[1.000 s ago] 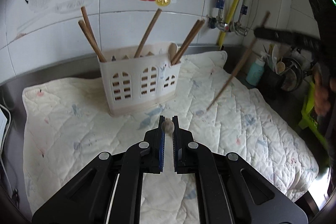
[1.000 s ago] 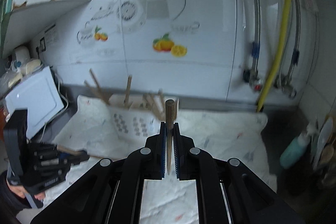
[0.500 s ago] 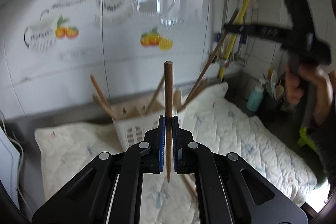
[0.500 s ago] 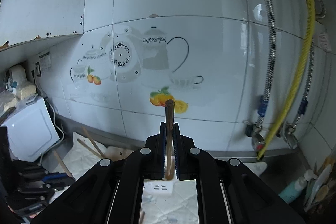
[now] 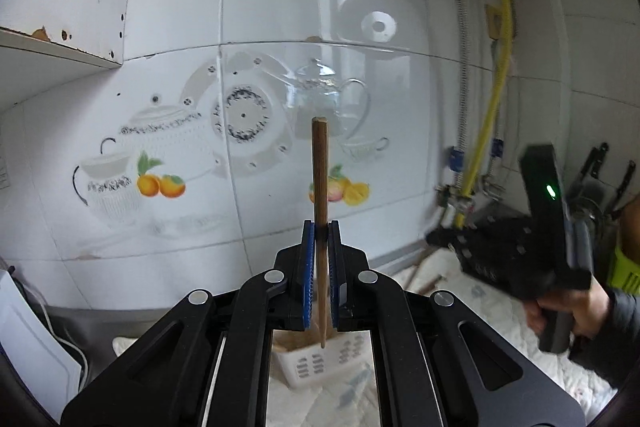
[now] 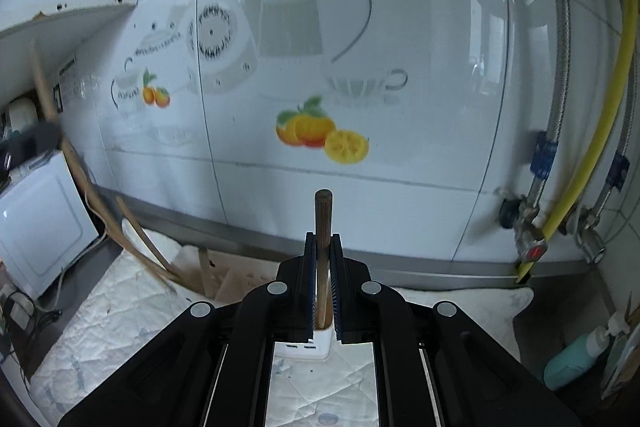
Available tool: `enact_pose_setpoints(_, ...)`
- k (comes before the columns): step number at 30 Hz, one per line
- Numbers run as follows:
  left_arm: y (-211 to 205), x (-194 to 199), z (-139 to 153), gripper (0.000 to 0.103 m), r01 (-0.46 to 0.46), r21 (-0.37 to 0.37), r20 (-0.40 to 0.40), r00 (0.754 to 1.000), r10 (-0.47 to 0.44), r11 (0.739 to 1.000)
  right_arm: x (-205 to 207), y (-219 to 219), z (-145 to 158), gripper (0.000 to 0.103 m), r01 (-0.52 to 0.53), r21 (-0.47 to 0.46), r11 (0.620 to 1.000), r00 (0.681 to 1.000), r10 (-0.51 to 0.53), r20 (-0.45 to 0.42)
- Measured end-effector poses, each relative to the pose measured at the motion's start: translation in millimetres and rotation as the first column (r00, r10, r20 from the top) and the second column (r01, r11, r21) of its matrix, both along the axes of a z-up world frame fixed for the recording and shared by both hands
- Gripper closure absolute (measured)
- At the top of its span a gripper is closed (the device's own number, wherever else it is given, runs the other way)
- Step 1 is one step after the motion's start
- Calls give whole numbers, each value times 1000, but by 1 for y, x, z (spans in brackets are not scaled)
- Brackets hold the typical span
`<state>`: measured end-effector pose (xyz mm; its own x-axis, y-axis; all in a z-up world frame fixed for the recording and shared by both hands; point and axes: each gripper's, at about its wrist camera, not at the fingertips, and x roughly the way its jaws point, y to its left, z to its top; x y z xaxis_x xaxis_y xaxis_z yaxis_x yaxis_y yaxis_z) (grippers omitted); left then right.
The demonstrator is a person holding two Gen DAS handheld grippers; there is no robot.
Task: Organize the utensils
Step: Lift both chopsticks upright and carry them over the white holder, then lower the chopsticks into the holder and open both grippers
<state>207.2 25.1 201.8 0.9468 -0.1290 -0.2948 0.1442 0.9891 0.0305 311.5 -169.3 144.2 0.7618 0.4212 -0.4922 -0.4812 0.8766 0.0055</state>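
In the left wrist view, the left gripper [image 5: 320, 227] was squeezed tight on a light chopstick [image 5: 320, 183] that stood straight up. Its thin tip hung over the white holder [image 5: 316, 363] on the quilt [image 5: 480, 299]. Only this view showed the person's hand [image 5: 568, 311] with the other tool, blurred at the right edge. A second ago this view looked down at the whole holder with a stick end in the jaws; by now the tiled wall filled it and the holder peeked out low between the arms.

In the right wrist view, the right gripper [image 6: 322, 239] was closed on a dark chopstick [image 6: 322, 227], its lower end at the holder's [image 6: 308, 347] rim. Only here showed a teal bottle [image 6: 572, 363] at the right, a white box [image 6: 40, 219] at the left, and more sticks [image 6: 140, 243] leaning in the holder. Before, the holder sat farther off.
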Motion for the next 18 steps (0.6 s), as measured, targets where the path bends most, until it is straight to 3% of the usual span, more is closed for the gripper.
enact_pose_setpoints(7, 3, 39, -22, 98, -36, -8, -43, 998, 35, 999, 2, 2, -18, 96, -15, -14, 1000, 1000, 14, -24)
enact_pose_setpoints(18, 19, 62, -61, 97, -78, -51, -146, 987, 70, 996, -3, -7, -28, 94, -6, -8, 1000, 1000, 6, -30)
